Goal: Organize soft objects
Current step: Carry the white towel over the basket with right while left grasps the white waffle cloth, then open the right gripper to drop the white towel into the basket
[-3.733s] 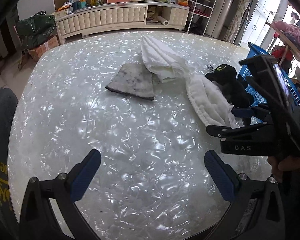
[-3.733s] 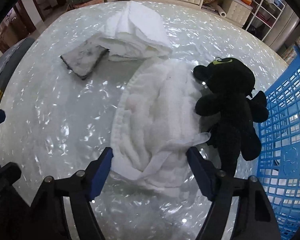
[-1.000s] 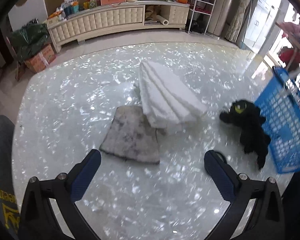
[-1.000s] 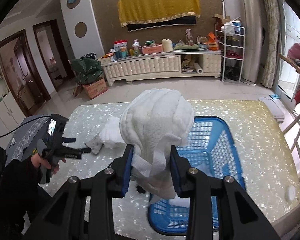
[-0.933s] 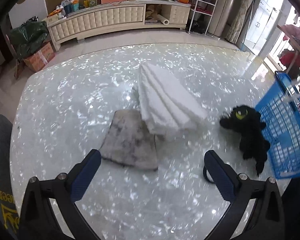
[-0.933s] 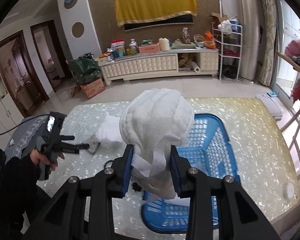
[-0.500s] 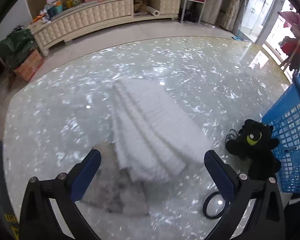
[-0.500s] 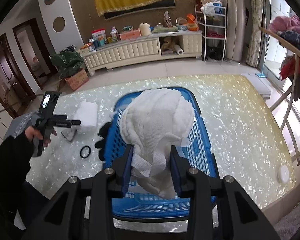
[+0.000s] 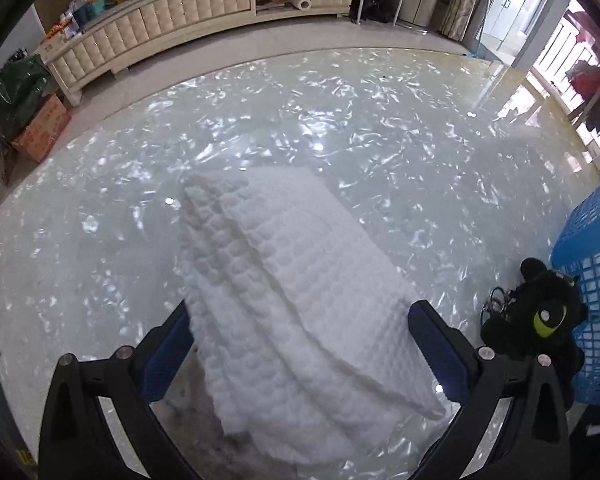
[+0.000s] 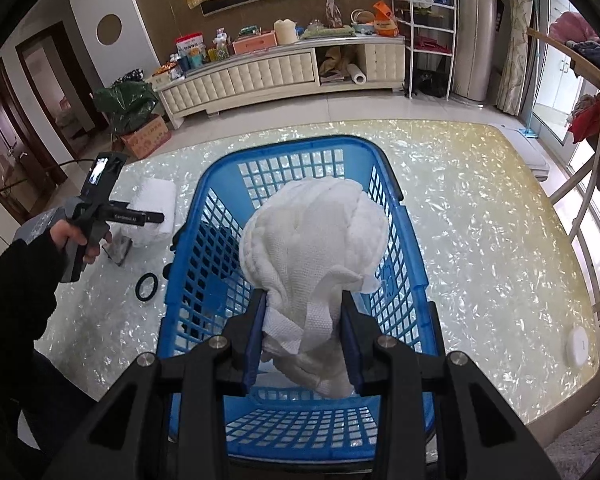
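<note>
My right gripper is shut on a bunched white towel and holds it over the blue basket on the table. My left gripper is open, its jaws on either side of a folded white towel lying on the table; that towel also shows in the right wrist view. A black plush toy lies on the table against the blue basket. A grey cloth peeks out under the folded towel.
A black ring lies on the table left of the basket. A small white disc sits near the table's right edge. A cabinet and a rack stand beyond the table.
My left gripper has moved forward and down until the folded towel lies between its jaws. My right gripper has carried the bunched towel lower over the basket.
</note>
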Available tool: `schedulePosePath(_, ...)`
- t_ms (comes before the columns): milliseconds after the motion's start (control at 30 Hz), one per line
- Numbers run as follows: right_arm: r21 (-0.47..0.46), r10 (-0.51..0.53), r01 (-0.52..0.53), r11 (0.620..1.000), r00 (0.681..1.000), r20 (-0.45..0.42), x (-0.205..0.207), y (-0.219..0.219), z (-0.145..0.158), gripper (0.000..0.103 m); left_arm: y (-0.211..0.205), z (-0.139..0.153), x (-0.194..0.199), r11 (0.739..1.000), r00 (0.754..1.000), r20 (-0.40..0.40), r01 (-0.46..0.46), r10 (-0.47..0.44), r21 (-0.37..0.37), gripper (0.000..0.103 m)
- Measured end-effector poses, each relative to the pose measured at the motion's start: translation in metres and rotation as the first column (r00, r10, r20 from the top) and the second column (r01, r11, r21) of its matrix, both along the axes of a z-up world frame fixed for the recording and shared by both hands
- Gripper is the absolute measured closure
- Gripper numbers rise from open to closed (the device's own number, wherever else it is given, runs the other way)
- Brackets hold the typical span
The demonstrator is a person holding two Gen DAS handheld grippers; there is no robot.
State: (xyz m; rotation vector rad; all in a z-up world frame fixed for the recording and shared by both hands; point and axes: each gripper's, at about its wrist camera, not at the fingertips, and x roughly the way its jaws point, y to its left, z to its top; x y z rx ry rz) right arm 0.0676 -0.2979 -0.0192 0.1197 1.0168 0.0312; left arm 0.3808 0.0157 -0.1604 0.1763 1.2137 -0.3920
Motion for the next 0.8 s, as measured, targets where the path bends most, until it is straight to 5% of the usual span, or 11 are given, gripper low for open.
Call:
schedulePosePath(333, -0.068, 0.012, -0.015, 0.998, 0.999, -0.045, 0.004, 0.007, -0.013, 0.071, -0.015, -0.008, 0.008, 1.0, 0.999, 0.027, 0.017, -0.017, 0.024, 0.012)
schedulePosePath(600, -0.085, 0.006, -0.014, 0.996, 0.995, -0.095, 0.004, 0.007, -0.022, 0.068, -0.036, -0.003, 0.005, 0.997, 0.994, 0.077, 0.073, -0.072, 0.003, 0.061)
schedulePosePath(800, -0.127, 0.006, -0.02, 0.992, 0.994, -0.113, 0.004, 0.009, -0.023, 0.061, -0.035, -0.003, -0.002, 0.996, 0.993, 0.094, 0.081, -0.078, -0.032, 0.076)
